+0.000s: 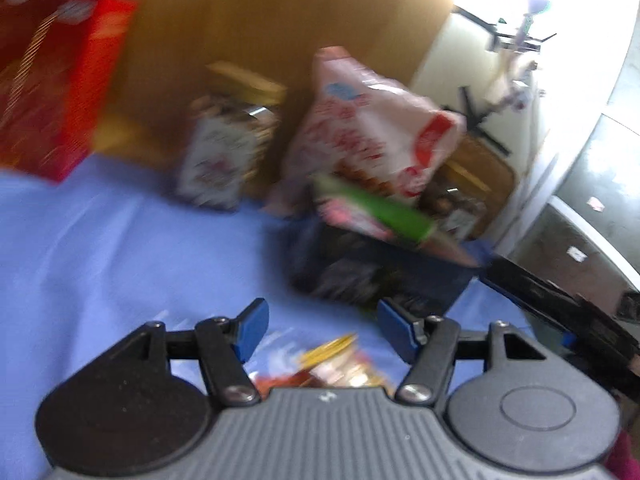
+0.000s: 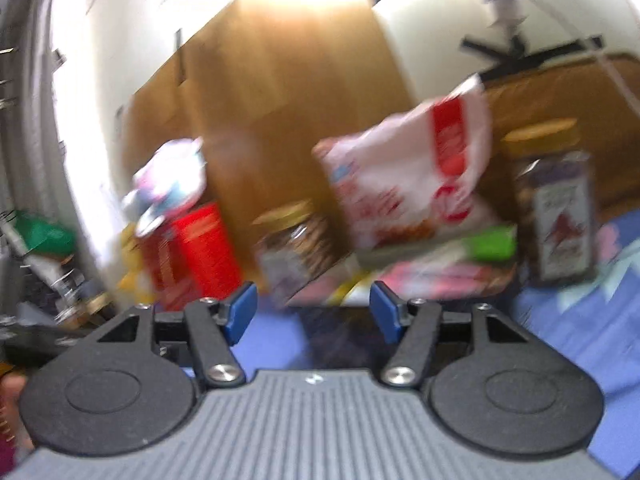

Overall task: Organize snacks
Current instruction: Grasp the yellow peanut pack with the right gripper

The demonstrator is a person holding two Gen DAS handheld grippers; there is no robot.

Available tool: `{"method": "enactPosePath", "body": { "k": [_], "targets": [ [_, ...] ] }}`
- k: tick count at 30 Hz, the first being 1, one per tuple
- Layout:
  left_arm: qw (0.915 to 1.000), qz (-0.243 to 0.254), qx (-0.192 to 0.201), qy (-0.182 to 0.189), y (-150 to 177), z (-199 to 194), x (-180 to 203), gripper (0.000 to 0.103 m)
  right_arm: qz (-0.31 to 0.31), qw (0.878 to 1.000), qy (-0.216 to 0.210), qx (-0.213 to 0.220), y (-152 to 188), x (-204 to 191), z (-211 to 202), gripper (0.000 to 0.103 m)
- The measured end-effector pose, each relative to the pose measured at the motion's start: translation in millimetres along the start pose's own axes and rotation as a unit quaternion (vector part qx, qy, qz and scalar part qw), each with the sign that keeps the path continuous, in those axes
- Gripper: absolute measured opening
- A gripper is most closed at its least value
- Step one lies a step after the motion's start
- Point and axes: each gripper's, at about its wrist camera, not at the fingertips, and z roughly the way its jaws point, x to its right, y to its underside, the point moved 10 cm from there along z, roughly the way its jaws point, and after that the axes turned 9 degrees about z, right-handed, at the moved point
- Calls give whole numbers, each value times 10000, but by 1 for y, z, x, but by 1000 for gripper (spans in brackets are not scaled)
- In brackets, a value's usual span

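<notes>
Both views are motion-blurred. My left gripper point(image 1: 322, 330) is open and empty above a small red and yellow snack packet point(image 1: 340, 364) on the blue cloth point(image 1: 120, 248). Ahead stand a dark box point(image 1: 376, 272), a green-edged pack point(image 1: 380, 208), a white and red snack bag point(image 1: 376, 124), a labelled jar point(image 1: 224, 152) and a red carton point(image 1: 60, 80). My right gripper point(image 2: 313, 312) is open and empty, facing the same white and red bag point(image 2: 416, 176), a dark box point(image 2: 340, 336), two jars point(image 2: 296, 248) point(image 2: 560, 216) and the red carton point(image 2: 192, 256).
A brown cardboard wall point(image 1: 260, 20) stands behind the snacks. The right gripper's black body point(image 1: 560, 312) shows at the right of the left wrist view. The table edge and floor point(image 1: 580, 220) lie at right. Clutter with a green bag point(image 2: 44, 236) sits at far left.
</notes>
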Motion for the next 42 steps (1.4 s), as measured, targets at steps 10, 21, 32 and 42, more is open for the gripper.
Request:
{"method": "enactPosePath", "body": {
  "k": [10,21,32,42],
  "targets": [
    [9994,-193,-106,-257,28,1,-33,62,260,9970,193,-709,41,-13,-15,68],
    [9998,63,28,-166,35,-7,-25,70,911,9943,242,-491,50,-15,-45,103],
    [9999,41,85,37,34,-11,-21,70,1500,9840,134,-956,63,-11,-35,103],
    [9978,-82,59,649,36,-13,-9,70,329,9890,492,-1357,73,-25,-2,91]
  ]
}}
